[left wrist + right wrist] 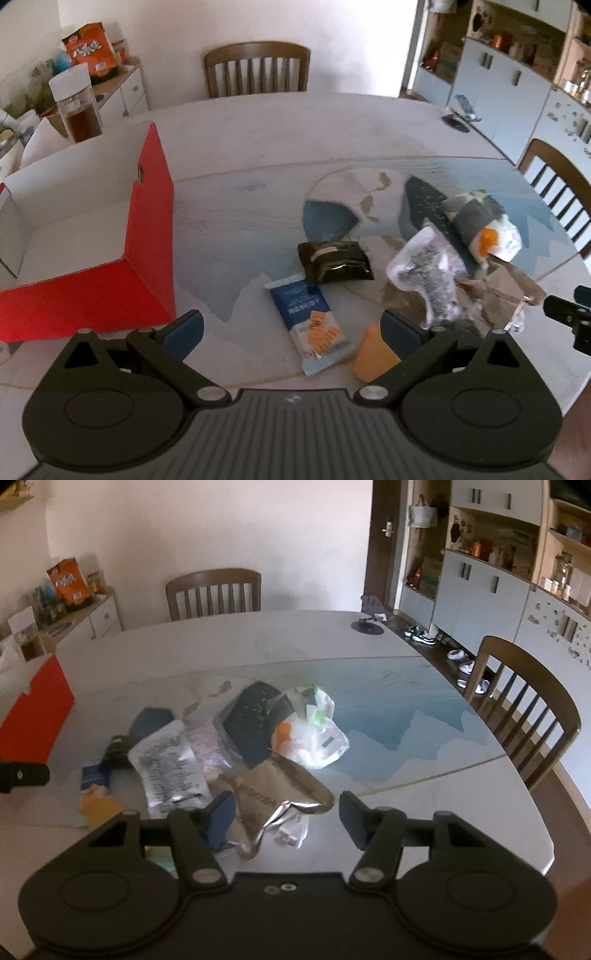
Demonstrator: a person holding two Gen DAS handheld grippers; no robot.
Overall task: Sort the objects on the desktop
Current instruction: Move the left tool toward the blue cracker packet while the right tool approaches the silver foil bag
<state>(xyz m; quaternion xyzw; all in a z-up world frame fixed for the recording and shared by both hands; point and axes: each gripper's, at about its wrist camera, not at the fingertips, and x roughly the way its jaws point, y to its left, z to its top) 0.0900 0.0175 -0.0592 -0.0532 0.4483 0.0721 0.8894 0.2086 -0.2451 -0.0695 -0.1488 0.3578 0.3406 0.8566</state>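
Note:
My left gripper is open and empty, just above a blue-and-white snack packet that lies between its fingers. A black packet lies beyond it, a yellow-orange piece beside the right finger. A clear speckled bag, a white bag with orange and a brown foil bag lie to the right. The red box with a white inside stands open at the left. My right gripper is open and empty over the brown foil bag. The clear speckled bag and white bag lie beyond.
A jar of dark liquid stands behind the box. Wooden chairs stand at the far side and at the right. A small black stand sits at the far table edge. Cabinets line the right wall.

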